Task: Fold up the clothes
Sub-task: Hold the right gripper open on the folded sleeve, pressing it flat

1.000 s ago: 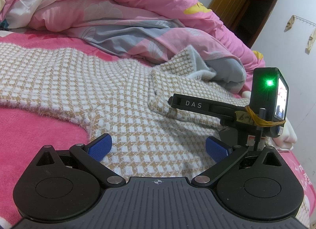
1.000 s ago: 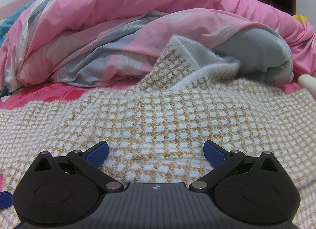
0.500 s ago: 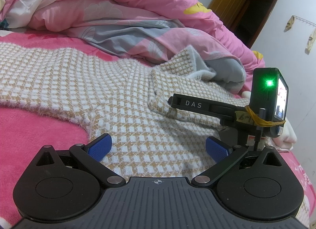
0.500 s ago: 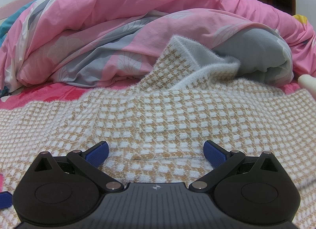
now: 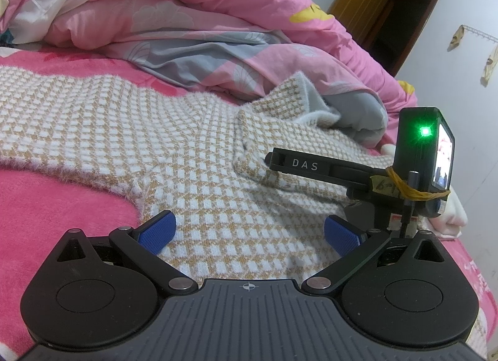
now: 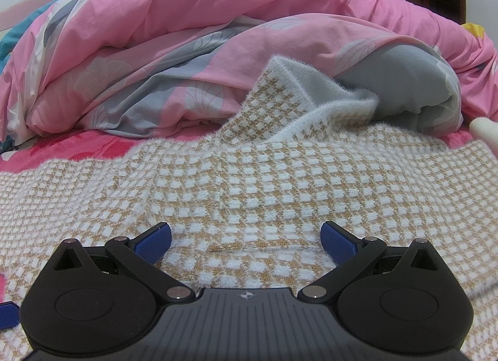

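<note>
A fuzzy sweater (image 5: 193, 155) in a tan and white check lies spread flat on the pink blanket (image 5: 56, 205). One sleeve stretches off to the left in the left wrist view. Its collar (image 6: 298, 96) is rumpled against the heaped duvet. My left gripper (image 5: 249, 232) hovers open just over the sweater's lower body near the armpit, with nothing between its blue pads. My right gripper (image 6: 246, 238) is open too, low over the sweater's chest (image 6: 280, 180). The right gripper's body, with a green light, shows at the right of the left wrist view (image 5: 420, 155).
A bunched pink and grey duvet (image 6: 218, 34) fills the far side of the bed, right behind the collar. A wooden door (image 5: 373, 12) and white wall stand at the far right. A white soft item (image 5: 451, 214) lies at the bed's right edge.
</note>
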`<state>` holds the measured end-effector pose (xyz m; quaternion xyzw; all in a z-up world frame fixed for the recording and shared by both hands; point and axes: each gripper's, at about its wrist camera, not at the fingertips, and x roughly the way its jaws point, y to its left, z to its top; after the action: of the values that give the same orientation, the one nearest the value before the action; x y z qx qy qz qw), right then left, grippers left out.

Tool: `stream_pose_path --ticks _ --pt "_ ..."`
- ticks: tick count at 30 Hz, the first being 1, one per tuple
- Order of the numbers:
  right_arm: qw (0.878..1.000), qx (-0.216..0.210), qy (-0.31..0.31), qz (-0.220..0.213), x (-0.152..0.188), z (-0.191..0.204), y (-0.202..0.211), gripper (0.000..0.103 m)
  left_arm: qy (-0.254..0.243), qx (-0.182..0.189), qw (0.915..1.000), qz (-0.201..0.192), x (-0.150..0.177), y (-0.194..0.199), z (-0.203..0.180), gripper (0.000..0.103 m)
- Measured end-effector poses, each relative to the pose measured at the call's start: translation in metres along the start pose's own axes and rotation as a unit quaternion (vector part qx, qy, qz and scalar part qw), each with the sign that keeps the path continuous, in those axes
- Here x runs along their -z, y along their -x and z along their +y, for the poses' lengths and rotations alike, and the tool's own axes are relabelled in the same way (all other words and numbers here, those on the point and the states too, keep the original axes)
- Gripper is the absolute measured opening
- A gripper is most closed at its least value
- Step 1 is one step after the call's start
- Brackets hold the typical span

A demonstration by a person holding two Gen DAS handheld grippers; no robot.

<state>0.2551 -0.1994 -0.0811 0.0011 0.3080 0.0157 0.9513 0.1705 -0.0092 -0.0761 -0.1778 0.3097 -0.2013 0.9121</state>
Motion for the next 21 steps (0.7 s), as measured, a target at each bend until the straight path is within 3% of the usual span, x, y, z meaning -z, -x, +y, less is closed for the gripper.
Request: stream_pose_path --ticks 21 --pt "1.000 0.008 0.010 0.003 0.0011 0.0021 -0.0011 0.103 -0.001 0.005 1.0000 0.000 -0.0003 -0.0001 -0.0003 0.103"
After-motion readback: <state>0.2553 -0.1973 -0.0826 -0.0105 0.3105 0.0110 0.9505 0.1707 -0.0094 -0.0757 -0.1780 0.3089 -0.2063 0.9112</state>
